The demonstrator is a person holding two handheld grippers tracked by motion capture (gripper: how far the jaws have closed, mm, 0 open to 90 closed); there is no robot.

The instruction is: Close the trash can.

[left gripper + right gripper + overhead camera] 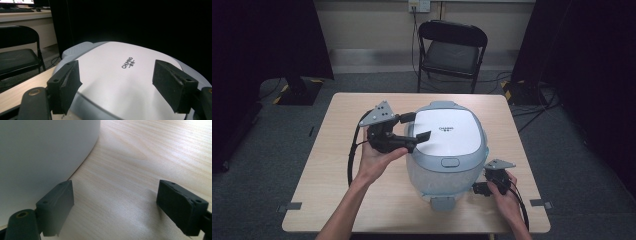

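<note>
Large white-and-grey-blue plastic rice cooker (447,147) sits mid-table on the pale wooden table (337,165), lid down, front latch button toward me. My left tongs (416,127) hover over the left edge of the white lid (120,82), released, jaws wide apart with nothing between them. My right tongs (478,189) are low at the cooker's front right, also released; in the right gripper view one jaw stands just beside the white body wall (42,157), the other over bare wood.

Judgement: step in hand looks like steadying the cooker to open it. To do it well, I would brace the body with the right tongs before pressing the latch, and keep the left tongs clear of the lid's swing.

Surroundings: black folding chair (452,47) behind the table, well apart. Nothing else on the table stands in the way; the trailing cables could snag.
</note>
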